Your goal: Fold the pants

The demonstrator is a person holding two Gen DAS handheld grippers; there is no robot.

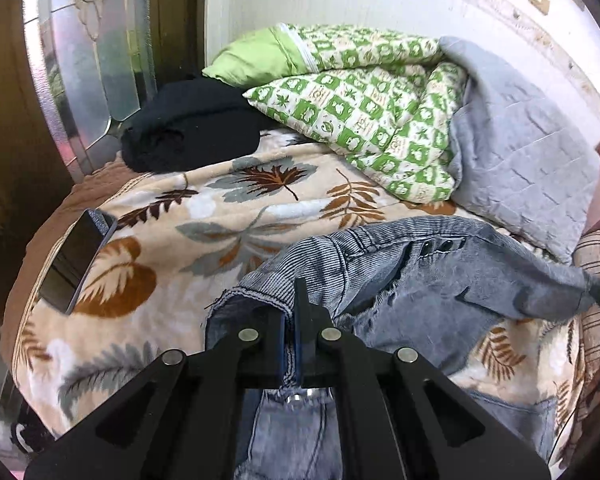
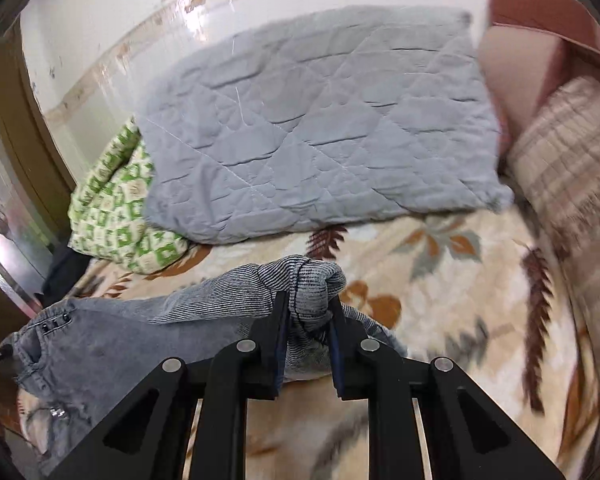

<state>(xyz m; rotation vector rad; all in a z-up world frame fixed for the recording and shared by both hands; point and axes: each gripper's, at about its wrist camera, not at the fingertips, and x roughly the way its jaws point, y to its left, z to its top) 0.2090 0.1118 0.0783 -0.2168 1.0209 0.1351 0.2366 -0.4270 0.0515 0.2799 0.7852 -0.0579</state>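
Grey-blue denim pants (image 1: 440, 280) with a ribbed waistband and dark buttons lie across a leaf-patterned blanket (image 1: 204, 216) on a bed. My left gripper (image 1: 294, 304) is shut on the waistband edge at one side. In the right wrist view the pants (image 2: 100, 344) stretch to the left. My right gripper (image 2: 308, 308) is shut on a bunched piece of the ribbed waistband, held a little above the blanket (image 2: 440, 280).
A phone (image 1: 76, 256) lies on the blanket's left edge. A black garment (image 1: 188, 128), a green checked quilt (image 1: 372, 112) and a grey quilted pad (image 2: 320, 120) lie at the back against the wall. A striped cushion (image 2: 572, 152) is at right.
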